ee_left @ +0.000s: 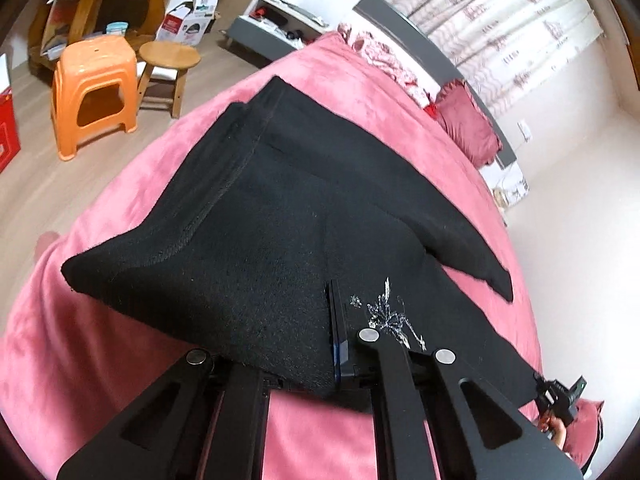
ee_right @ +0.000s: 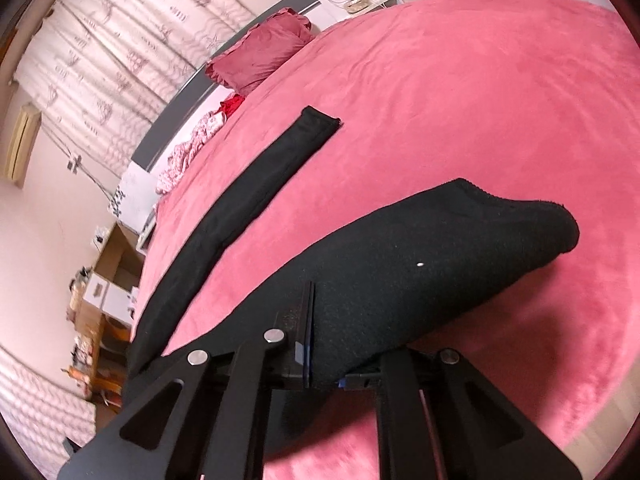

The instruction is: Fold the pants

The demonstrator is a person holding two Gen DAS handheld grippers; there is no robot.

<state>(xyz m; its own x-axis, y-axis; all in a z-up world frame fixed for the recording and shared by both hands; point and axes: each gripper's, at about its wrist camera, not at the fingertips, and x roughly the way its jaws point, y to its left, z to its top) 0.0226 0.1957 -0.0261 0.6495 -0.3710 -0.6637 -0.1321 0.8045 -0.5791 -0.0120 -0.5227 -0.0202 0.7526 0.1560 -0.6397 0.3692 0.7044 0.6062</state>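
Black pants (ee_left: 248, 216) of coarse knit, with a silver motif (ee_left: 390, 318) at lower right, lie on the pink bed (ee_left: 120, 344), near edge lifted. Left gripper (ee_left: 340, 344) is pinching that fabric at lower centre. Right gripper (ee_right: 310, 340) likewise pinches the cloth; one leg stretches toward upper left.

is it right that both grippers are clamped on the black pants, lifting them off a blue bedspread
Not quite: the bedspread is pink, not blue, as the right wrist view shows most plainly. The rest holds: the left gripper and the right gripper are each shut on the black pants, with the gripped fabric raised off the bed.
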